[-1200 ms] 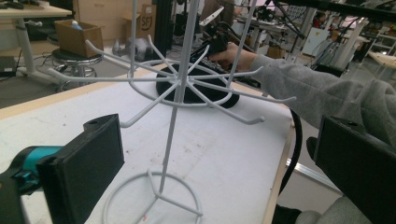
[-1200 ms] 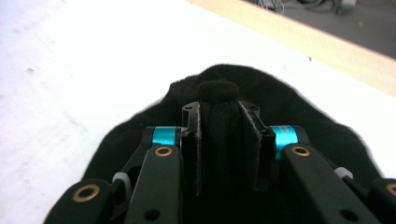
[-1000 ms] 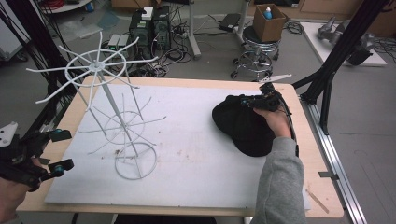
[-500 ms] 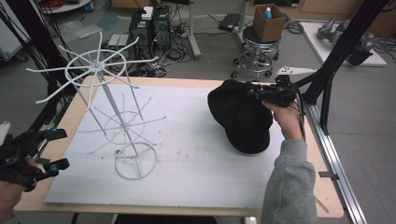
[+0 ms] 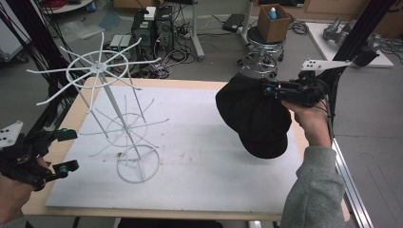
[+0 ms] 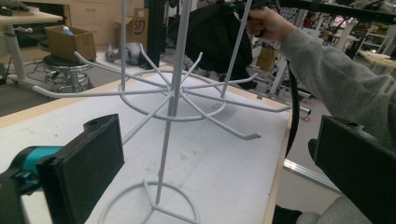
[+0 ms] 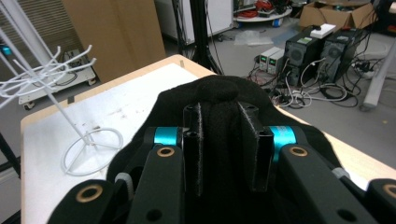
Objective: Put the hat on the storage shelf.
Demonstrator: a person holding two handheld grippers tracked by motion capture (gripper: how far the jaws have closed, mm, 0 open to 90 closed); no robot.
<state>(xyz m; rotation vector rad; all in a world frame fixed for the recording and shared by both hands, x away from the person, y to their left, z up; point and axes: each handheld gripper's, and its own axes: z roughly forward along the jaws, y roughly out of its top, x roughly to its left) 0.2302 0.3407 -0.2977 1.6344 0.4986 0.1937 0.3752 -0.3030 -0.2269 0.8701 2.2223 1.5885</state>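
Right tongs [image 5: 269, 89] clamped on black cap [image 5: 254, 118], white wire rack [image 5: 111, 111] well leftward, nearer wide-open left tongs [image 5: 66, 151].

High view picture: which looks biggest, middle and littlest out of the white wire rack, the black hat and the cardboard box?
1. white wire rack, the biggest, tall and wide.
2. black hat, middle.
3. cardboard box, the littlest, though it sits far back on a stool, so distance shrinks it.

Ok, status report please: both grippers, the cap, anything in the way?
Right hand-held gripper shut on black cap, lifted. Left hand-held gripper open, holding nothing. White wire rack stands between them.
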